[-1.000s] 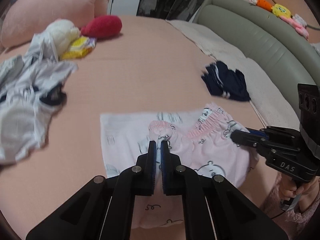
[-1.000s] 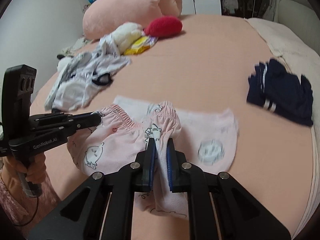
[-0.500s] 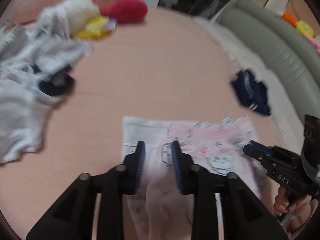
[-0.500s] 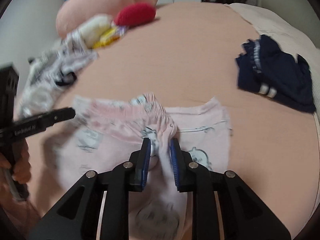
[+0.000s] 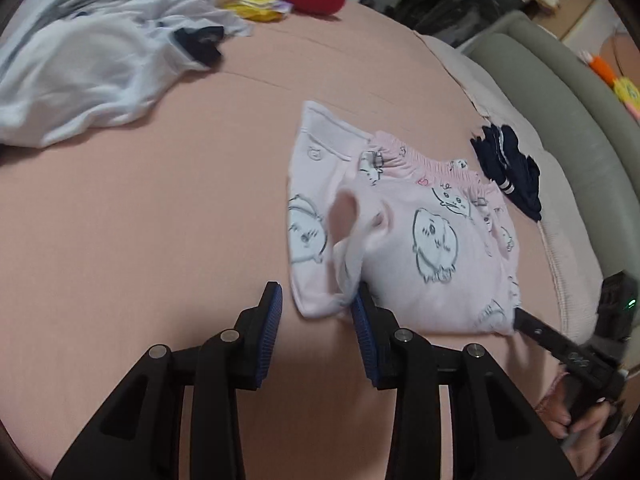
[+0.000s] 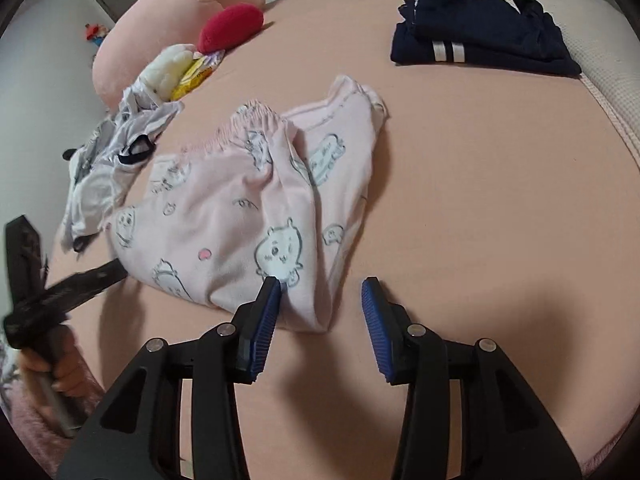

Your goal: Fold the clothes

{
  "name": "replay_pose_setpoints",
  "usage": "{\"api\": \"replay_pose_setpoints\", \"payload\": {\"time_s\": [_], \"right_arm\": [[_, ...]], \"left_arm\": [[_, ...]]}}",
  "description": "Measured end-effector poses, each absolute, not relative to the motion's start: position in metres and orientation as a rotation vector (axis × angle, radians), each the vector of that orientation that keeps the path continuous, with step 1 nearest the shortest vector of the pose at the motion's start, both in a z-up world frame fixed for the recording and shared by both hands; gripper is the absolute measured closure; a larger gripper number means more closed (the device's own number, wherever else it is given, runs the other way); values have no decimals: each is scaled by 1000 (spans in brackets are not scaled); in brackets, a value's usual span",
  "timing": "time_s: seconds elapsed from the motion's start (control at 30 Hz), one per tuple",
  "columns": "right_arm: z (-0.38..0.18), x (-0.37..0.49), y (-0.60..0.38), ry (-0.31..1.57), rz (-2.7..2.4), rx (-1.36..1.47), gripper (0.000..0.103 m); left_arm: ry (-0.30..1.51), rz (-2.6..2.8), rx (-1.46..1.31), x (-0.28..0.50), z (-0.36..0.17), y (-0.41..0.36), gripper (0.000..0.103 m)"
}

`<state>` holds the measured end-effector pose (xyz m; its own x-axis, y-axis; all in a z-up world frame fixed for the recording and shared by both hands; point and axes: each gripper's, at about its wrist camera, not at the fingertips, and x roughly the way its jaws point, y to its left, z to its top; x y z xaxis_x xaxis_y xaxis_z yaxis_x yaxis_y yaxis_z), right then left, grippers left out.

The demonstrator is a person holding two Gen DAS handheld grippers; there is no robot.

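We are holding the left gripper [image 5: 318,300] parted and gripping nothing, with the near edge of the pink printed shorts [image 5: 404,232] lying just ahead of it, brushing its right pad. Our right gripper [image 6: 322,294] is opening its jaws, the shorts' folded corner sitting loose between them against the left pad. Beyond both claws, the navy garment [image 6: 480,36] and white clothes [image 5: 92,64] are lying well apart.
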<state>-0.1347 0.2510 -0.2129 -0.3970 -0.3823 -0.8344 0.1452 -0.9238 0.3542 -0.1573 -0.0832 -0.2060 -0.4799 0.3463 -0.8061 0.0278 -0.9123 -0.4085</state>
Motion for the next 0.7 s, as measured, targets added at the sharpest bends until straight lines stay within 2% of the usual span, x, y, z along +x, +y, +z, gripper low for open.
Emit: {"api": "replay_pose_setpoints", "payload": {"time_s": [0.07,0.1,0.17,0.2,0.23,0.27,0.37,0.47,0.6,0.7], "right_arm": [[-214,-135,247,-326,-2339,1506,57],[-216,-134,246,-327,-2339,1491,54],[-220,-132,243,-329,-2339,1460,54],[-219,-131,239,-291,-2340,1455,57],[-218,-131,234,-250,-2340,1450,76],[-215,-131,228,-222,-2317,1453,90],[-203,-126,216,-127,-2315,1447,92],[-189,-110,221,-104,-2291,1453,93],[-183,-65,239,10,-2292,1470,93],[-190,-54,254,-36,-2304,1522,93]], "left_arm": [[-648,2473,-1441,-158,-207,-88,67],[-698,2444,-1429,-158,-207,-90,74],[-680,2440,-1431,-155,-203,-88,91],[-658,2445,-1434,-153,-200,-87,93],[-616,2459,-1437,-151,-195,-84,93],[-561,2479,-1434,-146,-188,-82,94],[-486,2514,-1417,-135,-171,-79,94],[-533,2522,-1424,-117,-165,-87,95],[-524,2465,-1546,-87,-186,-83,94],[-558,2451,-1601,-77,-193,-88,94]]}}
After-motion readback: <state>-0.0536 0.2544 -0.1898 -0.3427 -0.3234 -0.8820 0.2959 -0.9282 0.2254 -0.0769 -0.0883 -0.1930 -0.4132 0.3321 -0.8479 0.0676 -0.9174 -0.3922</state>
